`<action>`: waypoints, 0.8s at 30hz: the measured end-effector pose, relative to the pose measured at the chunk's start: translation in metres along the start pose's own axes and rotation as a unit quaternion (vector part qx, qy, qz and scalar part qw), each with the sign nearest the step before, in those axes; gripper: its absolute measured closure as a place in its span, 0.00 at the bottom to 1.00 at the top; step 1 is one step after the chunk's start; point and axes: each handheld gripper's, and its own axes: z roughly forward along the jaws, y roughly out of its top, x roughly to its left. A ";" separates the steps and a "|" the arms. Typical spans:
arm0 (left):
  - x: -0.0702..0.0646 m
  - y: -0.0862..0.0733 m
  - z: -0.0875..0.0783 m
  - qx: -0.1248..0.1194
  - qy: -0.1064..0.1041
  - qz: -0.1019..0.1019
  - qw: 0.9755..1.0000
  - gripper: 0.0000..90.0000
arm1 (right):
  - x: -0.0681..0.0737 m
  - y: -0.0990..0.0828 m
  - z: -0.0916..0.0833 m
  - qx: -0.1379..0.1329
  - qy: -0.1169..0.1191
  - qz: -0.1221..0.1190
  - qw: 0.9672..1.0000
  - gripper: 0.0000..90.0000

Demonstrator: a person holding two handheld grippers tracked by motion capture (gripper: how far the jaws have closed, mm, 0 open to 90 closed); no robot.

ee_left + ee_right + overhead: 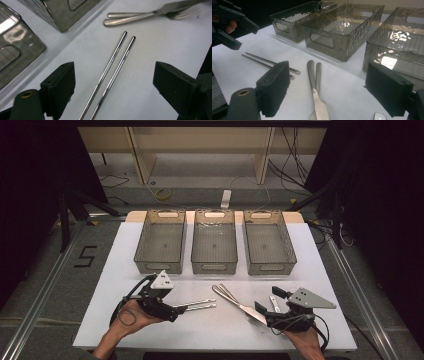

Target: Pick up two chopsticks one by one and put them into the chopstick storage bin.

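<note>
Two metal chopsticks (200, 305) lie side by side on the white table (125, 270). My left gripper (176, 314) stands open at their near ends; in the left gripper view the chopsticks (110, 75) run up between the two wide-apart jaws of the left gripper (115, 85). A knife and fork (234, 300) lie together right of them. My right gripper (270, 300) is open just behind their blade end. The right gripper view has the knife and fork (315, 85) between the jaws of the right gripper (332, 91), untouched.
Three grey see-through bins (214, 247) stand in a row across the back of the table, all with bare floors. A small flat metal piece (274, 303) lies by the right gripper. The table's front edge is close behind both hands.
</note>
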 end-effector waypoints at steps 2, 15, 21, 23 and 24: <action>-0.001 0.003 0.004 0.023 0.001 0.011 1.000 0.22 | 0.000 0.000 0.000 0.003 0.001 0.000 1.000 0.23; -0.004 0.014 0.033 0.144 -0.012 0.069 0.987 0.51 | 0.001 -0.001 0.003 0.013 0.006 -0.004 1.000 0.23; 0.002 0.005 0.041 0.182 -0.010 0.069 0.981 0.63 | 0.002 -0.001 0.003 0.016 0.009 -0.006 1.000 0.23; 0.004 0.005 0.042 0.187 -0.008 0.073 0.980 0.66 | 0.002 -0.001 0.003 0.017 0.010 -0.006 1.000 0.23; 0.005 0.003 0.043 0.194 -0.005 0.075 0.978 0.68 | 0.003 -0.001 0.004 0.018 0.010 -0.007 1.000 0.23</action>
